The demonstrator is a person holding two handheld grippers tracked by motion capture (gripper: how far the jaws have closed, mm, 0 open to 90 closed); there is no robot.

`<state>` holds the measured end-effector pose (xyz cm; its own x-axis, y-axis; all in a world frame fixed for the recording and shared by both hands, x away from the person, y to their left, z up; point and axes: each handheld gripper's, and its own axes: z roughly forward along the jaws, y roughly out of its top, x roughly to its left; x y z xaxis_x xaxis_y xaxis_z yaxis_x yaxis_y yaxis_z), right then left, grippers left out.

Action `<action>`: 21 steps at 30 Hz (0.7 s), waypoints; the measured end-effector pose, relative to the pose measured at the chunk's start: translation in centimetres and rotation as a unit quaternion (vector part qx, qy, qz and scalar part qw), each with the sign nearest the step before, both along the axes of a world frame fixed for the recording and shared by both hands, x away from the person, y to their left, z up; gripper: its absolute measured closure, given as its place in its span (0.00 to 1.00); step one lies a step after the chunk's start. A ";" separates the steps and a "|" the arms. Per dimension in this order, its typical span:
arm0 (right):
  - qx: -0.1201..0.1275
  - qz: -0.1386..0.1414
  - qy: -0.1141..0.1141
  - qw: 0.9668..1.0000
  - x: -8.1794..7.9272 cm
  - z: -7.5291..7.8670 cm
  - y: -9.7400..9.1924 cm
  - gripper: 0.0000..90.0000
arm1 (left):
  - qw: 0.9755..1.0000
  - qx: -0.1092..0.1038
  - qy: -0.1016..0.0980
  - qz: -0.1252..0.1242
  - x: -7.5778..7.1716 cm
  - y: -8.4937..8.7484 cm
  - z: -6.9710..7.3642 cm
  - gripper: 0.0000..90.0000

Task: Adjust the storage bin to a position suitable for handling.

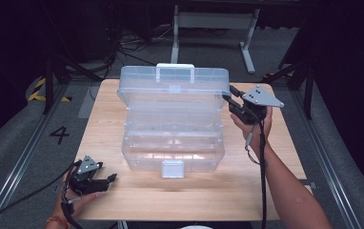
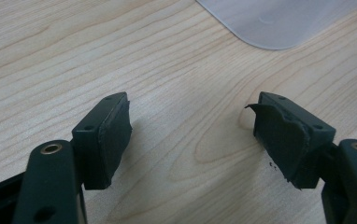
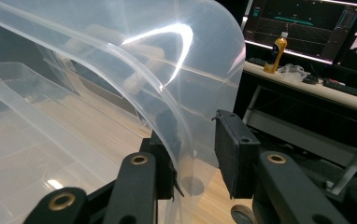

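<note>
Work in hand: the lid (image 1: 174, 80) of a clear plastic box (image 1: 173, 143) is being handled by the right gripper (image 1: 231, 98) at the lid's right end.

Lid: it is raised and stands almost upright behind the box body; the white handle (image 1: 175, 70) is seen on its top edge.

Right gripper: the edge of the lid (image 3: 167, 112) is placed between the two jaws. One jaw lies against the plastic, while a small gap is seen at the other pad (image 3: 232, 154), so the lid is probably not clamped firmly; this cannot be told with certainty through the transparent wall.

Left gripper (image 1: 105, 180): it is held low over the table (image 1: 104, 124), jaws wide apart, nothing between them. A corner of the box (image 2: 270, 23) is seen ahead of it and a little to its right, well apart.

Inside of box: the trays (image 1: 170, 131) appear empty, as far as can be seen through the clear plastic.

Done: the front latch (image 1: 172, 168) is released and the lid is lifted.

Left: it is judged that the lid must be either swung fully back or brought down and latched; which one cannot be told from its position.
</note>
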<state>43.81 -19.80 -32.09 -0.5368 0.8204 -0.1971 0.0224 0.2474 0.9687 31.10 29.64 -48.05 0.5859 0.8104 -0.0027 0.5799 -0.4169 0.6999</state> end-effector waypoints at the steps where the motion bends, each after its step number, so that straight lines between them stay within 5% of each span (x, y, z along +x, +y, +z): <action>1: 0.002 0.001 0.001 1.000 0.2 0.1 0.0 0.77 | 1.000 0.000 0.000 0.000 0.0 0.0 0.0 0.31; 21: 0.020 -0.002 0.016 1.000 1.5 0.4 -0.1 0.80 | 1.000 -0.002 -0.001 0.008 0.2 0.0 0.0 0.31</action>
<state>45.32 -19.86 -31.66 -0.5387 0.8295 -0.1473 0.0537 0.2083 0.9766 31.26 29.62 -48.09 0.5735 0.8192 -0.0053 0.5846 -0.4047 0.7031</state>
